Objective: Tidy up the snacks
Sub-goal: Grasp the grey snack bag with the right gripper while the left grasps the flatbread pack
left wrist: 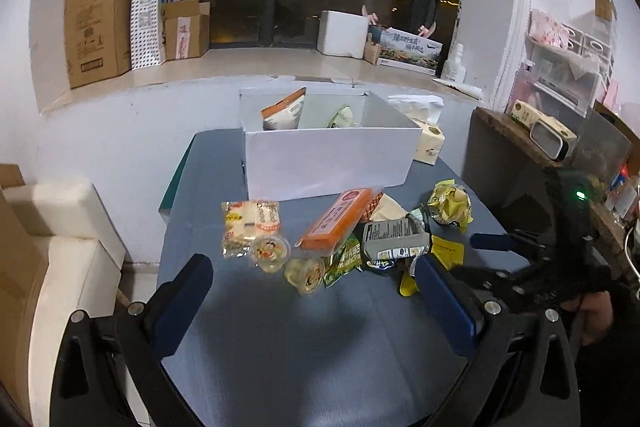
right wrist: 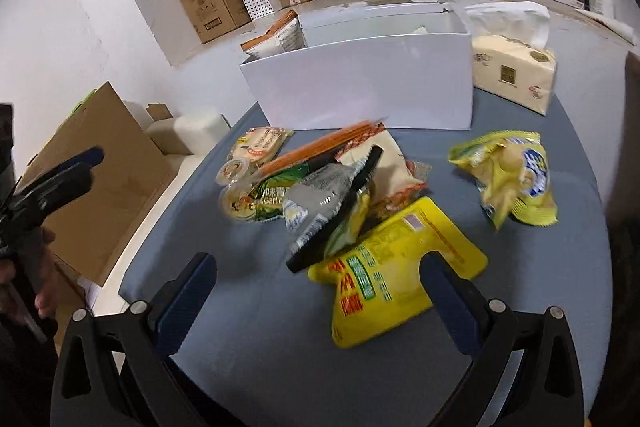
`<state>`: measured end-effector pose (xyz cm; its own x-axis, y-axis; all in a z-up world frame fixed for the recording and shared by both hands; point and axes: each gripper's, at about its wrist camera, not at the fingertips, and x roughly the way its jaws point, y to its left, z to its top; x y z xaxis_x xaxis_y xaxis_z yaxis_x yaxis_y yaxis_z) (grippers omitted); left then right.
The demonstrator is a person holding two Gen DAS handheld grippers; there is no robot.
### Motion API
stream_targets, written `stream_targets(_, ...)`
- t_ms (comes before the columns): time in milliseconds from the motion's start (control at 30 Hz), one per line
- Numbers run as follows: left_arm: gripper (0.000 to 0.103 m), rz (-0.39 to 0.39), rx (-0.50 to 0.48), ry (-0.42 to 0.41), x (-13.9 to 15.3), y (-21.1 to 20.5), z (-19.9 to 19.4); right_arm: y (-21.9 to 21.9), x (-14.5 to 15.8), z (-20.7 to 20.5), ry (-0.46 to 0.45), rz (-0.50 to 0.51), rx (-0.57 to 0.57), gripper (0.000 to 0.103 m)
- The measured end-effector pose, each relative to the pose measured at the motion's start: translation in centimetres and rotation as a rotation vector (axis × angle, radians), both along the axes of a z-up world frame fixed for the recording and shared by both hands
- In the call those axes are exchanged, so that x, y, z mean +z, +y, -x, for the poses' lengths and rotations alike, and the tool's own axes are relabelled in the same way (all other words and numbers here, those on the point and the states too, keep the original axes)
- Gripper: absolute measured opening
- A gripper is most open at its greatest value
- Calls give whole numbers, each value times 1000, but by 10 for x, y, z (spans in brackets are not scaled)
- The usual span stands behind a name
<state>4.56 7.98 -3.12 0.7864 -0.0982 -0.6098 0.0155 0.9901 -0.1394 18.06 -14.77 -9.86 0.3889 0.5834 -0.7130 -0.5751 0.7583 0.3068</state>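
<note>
while both grippers' fingers [right wrist: 448, 303] gape empty, two packets [left wrist: 282, 113] stand in one white box [left wrist: 328, 163].

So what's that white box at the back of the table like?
The white box is a plain, smooth, open-topped carton, apparently cardboard, standing upright at the far side of the blue table. An orange-and-white snack bag and a greenish packet stand inside. A tissue pack sits by its right end; loose snacks lie in front.
</note>
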Motion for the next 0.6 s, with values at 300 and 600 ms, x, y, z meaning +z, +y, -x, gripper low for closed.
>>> stream_targets(300, 103, 10, 29, 31, -13, 10, 4, 33, -36, -37, 112, -7, -18, 103)
stream_targets(600, 103, 33, 40, 85, -35, 17, -8, 41, -51, -52, 150, -13, -34, 57)
